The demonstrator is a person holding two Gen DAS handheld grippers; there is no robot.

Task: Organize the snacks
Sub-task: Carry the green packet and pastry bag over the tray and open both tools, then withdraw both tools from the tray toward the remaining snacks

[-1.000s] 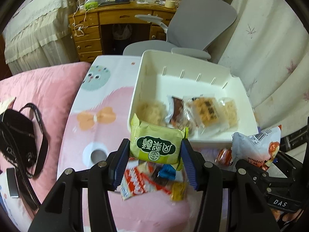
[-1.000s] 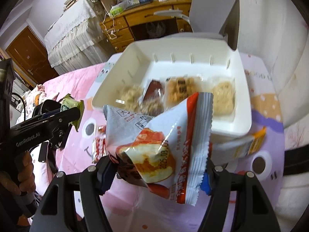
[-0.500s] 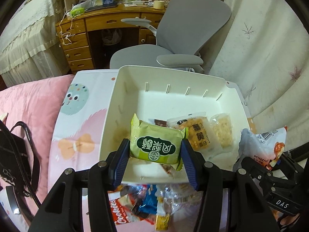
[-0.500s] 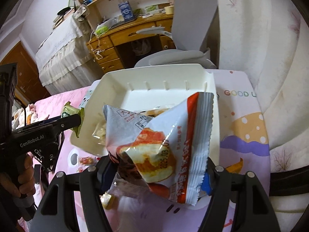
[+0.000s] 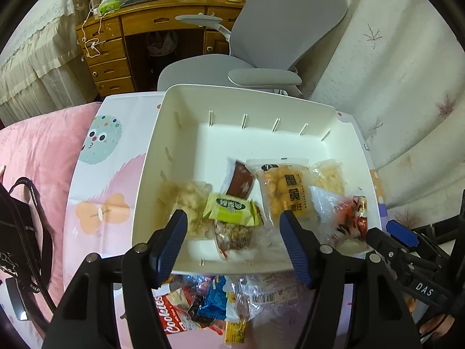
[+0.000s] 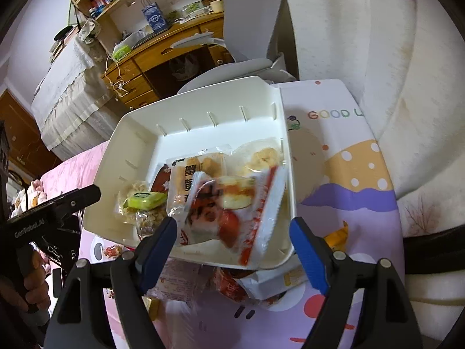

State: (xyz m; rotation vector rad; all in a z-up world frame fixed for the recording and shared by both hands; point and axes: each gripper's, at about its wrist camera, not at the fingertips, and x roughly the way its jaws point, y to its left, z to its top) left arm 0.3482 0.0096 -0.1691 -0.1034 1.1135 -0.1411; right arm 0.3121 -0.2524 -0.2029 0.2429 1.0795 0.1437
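Observation:
A white plastic bin [image 5: 151, 157] [image 6: 116, 136] stands on the patterned mat and holds several wrapped snacks. My left gripper [image 5: 232, 224] hovers over its near edge with jaws opening. A green packet [image 5: 231, 209] [image 6: 144, 199] lies loose in the bin beyond the pads, touching neither. My right gripper [image 6: 232, 228] is also opening over the bin's right front corner. A white-and-red snack bag [image 6: 232, 203] [image 5: 343, 212], blurred, lies tilted in the bin free of its pads. A yellow-print pack [image 5: 286, 192] and a brown pack [image 5: 239, 179] lie deeper in.
More loose snacks, among them a red cookies pack [image 5: 171, 311], lie on the mat in front of the bin. A grey office chair [image 5: 261, 43] and a wooden desk [image 5: 130, 29] stand behind. A black bag [image 5: 17, 232] rests on the pink bedspread at left.
Both grippers moved forward over the bin, then opened. The green packet dropped out of the left jaws and the white-and-red bag out of the right jaws, both into the bin.

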